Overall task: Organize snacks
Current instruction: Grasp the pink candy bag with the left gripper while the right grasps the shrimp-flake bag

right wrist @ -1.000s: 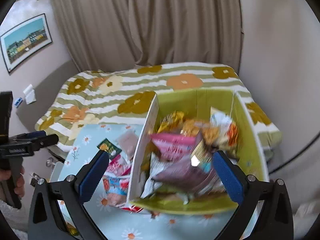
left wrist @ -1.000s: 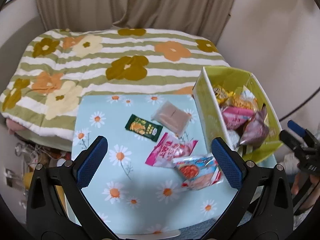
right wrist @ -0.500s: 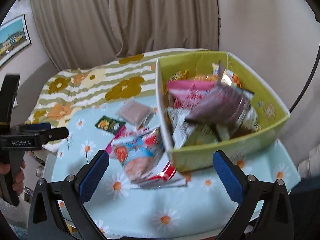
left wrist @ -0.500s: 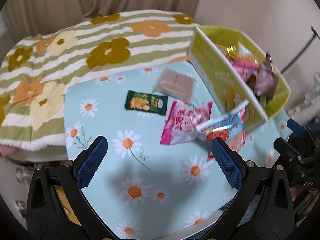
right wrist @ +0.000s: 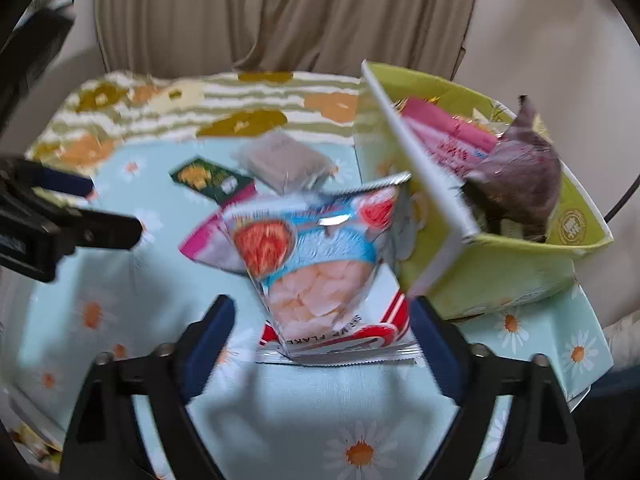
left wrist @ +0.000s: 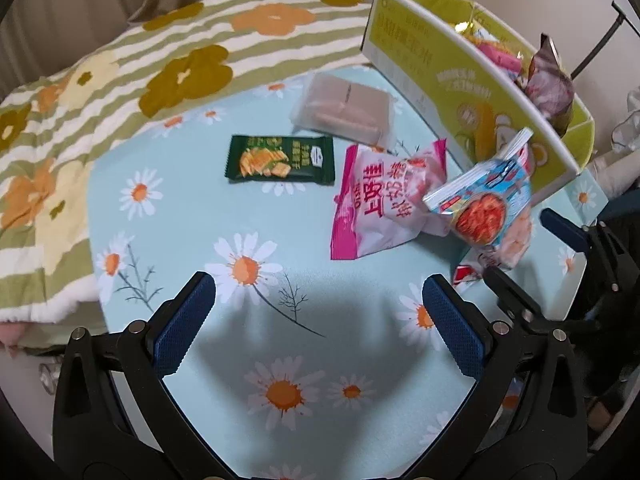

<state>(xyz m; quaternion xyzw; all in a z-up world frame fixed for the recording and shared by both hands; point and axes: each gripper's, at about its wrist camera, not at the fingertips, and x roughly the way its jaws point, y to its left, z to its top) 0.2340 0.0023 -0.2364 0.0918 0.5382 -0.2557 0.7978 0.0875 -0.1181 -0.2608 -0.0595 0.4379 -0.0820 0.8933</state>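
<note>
On the daisy-print bench (left wrist: 168, 240), a blue shrimp-chip bag (right wrist: 316, 256) leans against the lime-green cardboard box (right wrist: 520, 268), over a flat packet lettered "FLAKE". Right gripper (right wrist: 320, 344) jaws are closing beside that bag, not pressing it. Left gripper (left wrist: 320, 312) jaws are spread, holding nothing. At its eleven o'clock lies a dark-green cracker sachet (left wrist: 280, 159), Chinese print only this view resolves.

Four snack packets (left wrist: 384, 204) lie on the tablecloth (left wrist: 200, 240) left of the box (left wrist: 460, 92).
</note>
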